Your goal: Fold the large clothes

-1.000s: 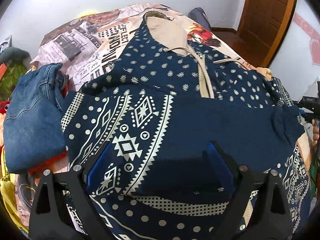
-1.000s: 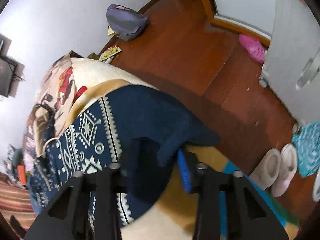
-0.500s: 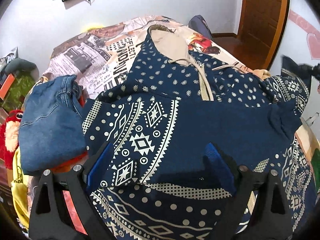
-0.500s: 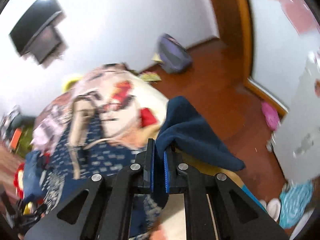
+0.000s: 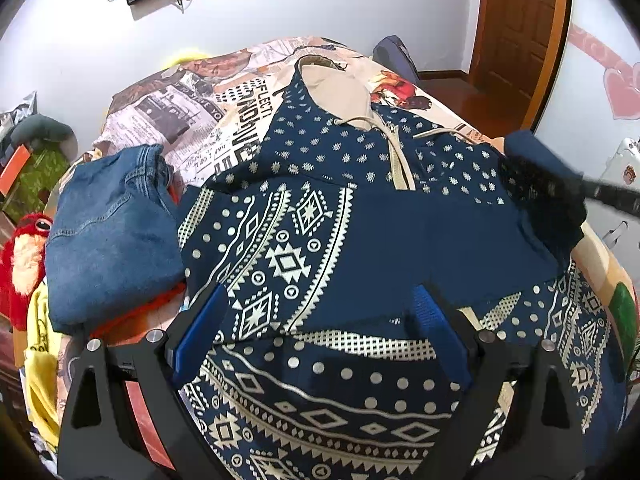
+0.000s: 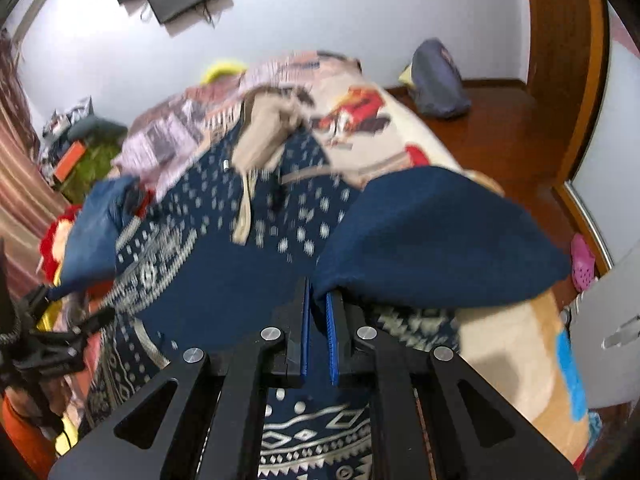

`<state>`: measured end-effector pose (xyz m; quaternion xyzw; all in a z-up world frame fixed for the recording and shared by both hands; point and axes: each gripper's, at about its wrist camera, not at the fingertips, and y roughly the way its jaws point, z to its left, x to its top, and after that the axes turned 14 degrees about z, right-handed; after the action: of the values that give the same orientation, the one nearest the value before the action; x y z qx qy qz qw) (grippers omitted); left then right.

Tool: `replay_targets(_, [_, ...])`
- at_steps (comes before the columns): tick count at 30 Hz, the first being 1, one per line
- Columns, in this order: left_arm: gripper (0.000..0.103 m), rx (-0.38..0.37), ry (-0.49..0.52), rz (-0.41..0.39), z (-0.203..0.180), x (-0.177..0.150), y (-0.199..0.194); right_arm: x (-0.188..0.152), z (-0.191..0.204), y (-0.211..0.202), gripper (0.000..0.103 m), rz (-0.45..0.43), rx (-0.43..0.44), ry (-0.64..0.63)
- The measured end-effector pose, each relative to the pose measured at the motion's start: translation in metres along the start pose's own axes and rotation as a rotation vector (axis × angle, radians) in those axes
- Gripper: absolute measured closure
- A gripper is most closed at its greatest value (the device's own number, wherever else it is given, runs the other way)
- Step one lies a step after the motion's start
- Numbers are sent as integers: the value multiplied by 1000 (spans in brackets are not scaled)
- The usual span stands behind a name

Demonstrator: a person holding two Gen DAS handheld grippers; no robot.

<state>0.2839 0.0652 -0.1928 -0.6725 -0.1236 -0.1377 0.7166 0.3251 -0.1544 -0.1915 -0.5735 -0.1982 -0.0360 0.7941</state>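
Note:
A navy patterned hoodie point(image 5: 320, 208) with a beige hood lies spread on the bed, one sleeve point(image 5: 304, 248) folded across its chest. My left gripper point(image 5: 320, 320) is open and empty, hovering above the hoodie's lower half. My right gripper point(image 6: 318, 300) is shut on the navy cuff of the other sleeve point(image 6: 432, 240) and holds it lifted above the garment; that lifted cuff also shows at the right of the left wrist view point(image 5: 536, 176). The right wrist view is motion-blurred.
Folded blue jeans point(image 5: 112, 232) lie on the bed left of the hoodie, with a red plush toy point(image 5: 24, 248) and yellow cloth beyond. The bed's right edge drops to a wooden floor point(image 6: 500, 136) with a grey bag point(image 6: 436, 80). A monitor hangs on the wall.
My right gripper shut on the sleeve cuff, lifted it off the bed's right edge and swung it in over the hoodie. My left gripper stayed open and drew back and up slightly.

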Motion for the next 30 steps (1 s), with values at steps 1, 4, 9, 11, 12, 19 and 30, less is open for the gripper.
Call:
replay_targets(1, [9,-2,-2,2,0,-1,0,-1,4,6,92,29,-2,-3])
replay_targets(4, [9,-10,-7,10,2,-5,1,-9,5,13,92,107,-4,-19])
replay_targets(9, [9,-11,-2,21,1,-8,3,-23,0,2,79,140,29,-19])
replay_targets(11, [9,-16,-4,21,0,-9,4,-25,-8,-10,70,106,41,4])
replay_targets(12, [9,-19,-5,21,-1,-9,4,-25,-10,-14,62,88,36,20])
replay_targets(19, [9,-43,-9,20,-4,-5,7,-17,-77,-26,51,2,41,270])
replay_targets(30, [9,-69,-28,54,1,1,26,-12,-159,37,51,69,149,622])
